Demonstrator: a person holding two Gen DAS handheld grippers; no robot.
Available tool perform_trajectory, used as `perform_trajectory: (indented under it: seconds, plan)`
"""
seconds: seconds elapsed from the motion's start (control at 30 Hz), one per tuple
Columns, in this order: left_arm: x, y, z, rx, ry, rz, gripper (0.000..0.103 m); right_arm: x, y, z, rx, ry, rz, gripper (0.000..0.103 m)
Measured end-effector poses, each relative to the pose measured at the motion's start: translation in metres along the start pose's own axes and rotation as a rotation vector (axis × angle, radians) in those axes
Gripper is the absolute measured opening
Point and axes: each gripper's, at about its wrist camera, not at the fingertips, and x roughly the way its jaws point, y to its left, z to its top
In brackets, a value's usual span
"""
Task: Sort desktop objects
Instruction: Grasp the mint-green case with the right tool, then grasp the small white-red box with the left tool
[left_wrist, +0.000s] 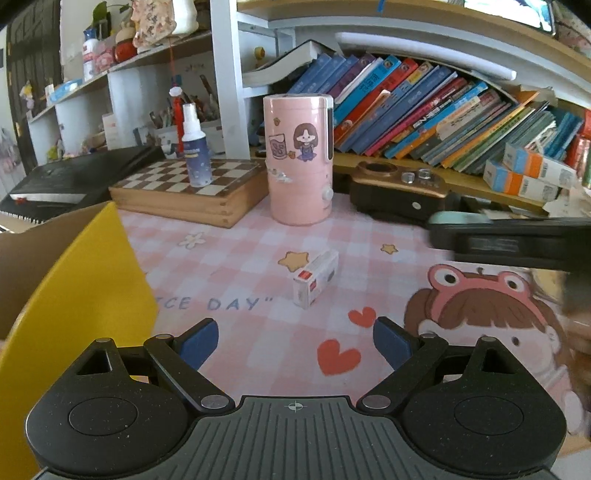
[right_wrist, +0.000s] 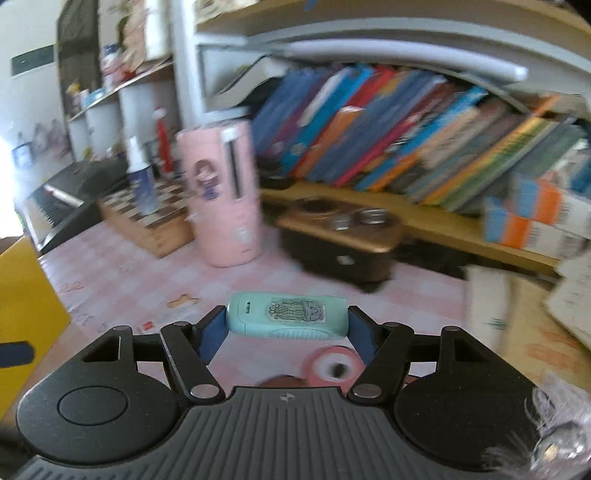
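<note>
Now your right gripper (right_wrist: 287, 320) clamps a mint-green device (right_wrist: 286, 317) endwise between its blue pads, lifted above the pink checked desk mat (left_wrist: 240, 258); only the right wrist view shows its cactus sticker. Your left gripper (left_wrist: 295, 341) gapes wide and empty, and only its view shows the small white box (left_wrist: 316, 278) mid-mat beside the words "CE DAY". A yellow carton (left_wrist: 74, 295) stands at the mat's left edge.

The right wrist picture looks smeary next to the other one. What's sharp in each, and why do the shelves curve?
Right wrist view: the books and pink canister are streaked by motion blur, while the teal device in the right gripper stays crisp. Left wrist view: mostly sharp, including the small box; only the dark gripper at the right edge smears. The fisheye lens bows the shelves in both.
</note>
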Motion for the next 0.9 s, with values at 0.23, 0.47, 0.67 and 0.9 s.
perform_trajectory:
  seconds: [0.23, 0.47, 0.67, 0.9]
  plan:
    - [0.040, -0.001, 0.011, -0.024, -0.013, 0.037, 0.086, -0.029, -0.027, -0.011, 0.077, 0.012, -0.043, 0.067]
    - [0.080, 0.000, 0.024, -0.026, -0.008, 0.047, 0.064, -0.038, -0.028, -0.018, 0.119, 0.029, -0.015, 0.066]
    - [0.097, 0.000, 0.026, -0.022, 0.025, 0.000, 0.020, -0.040, -0.020, -0.022, 0.112, 0.047, 0.005, 0.066]
    - [0.082, -0.004, 0.021, 0.009, 0.005, -0.037, 0.013, -0.042, -0.018, -0.022, 0.106, 0.049, 0.006, 0.066]
